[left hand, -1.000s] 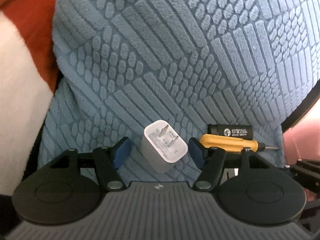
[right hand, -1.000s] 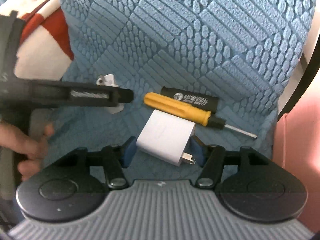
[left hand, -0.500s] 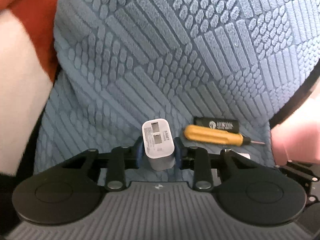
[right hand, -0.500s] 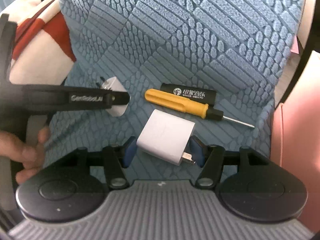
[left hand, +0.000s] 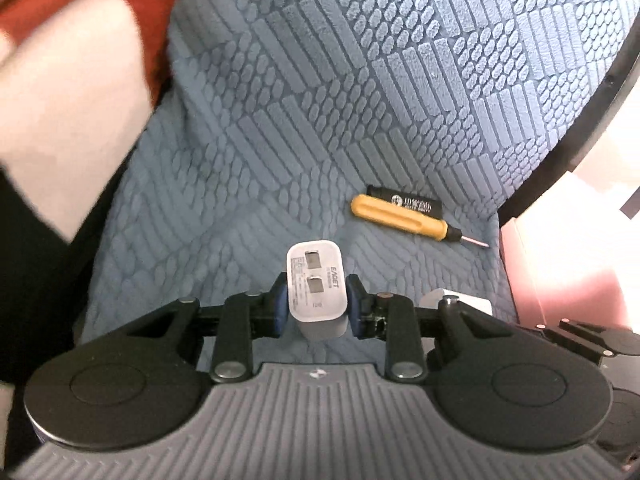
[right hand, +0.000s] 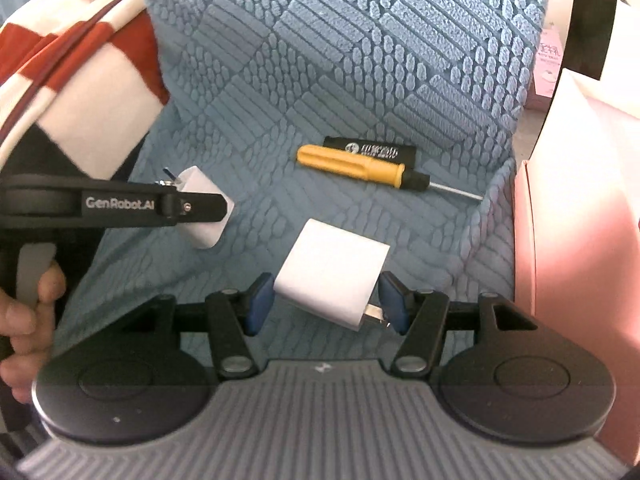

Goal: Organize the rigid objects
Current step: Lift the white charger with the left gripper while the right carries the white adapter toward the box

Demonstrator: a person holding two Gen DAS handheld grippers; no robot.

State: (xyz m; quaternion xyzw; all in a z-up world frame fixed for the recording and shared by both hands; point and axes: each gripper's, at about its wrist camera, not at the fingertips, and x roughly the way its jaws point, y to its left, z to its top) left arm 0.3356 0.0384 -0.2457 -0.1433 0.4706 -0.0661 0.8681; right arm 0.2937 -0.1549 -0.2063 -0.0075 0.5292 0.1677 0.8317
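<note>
A second ago the left gripper [left hand: 316, 304] stood wide around the small white charger [left hand: 317, 294]; its fingers have since clamped on the charger's sides and lifted it off the blue textured cover [left hand: 360, 100], prong face toward the camera. The right gripper [right hand: 326, 303] holds the square white adapter [right hand: 332, 276] as before, fingers half-wide against its corners, now raised above the cover. Both point steeply down. The yellow screwdriver [right hand: 356, 168] and black stick [right hand: 372, 152] lie touching, farther back. A hand [right hand: 28, 312] grips the left handle.
</note>
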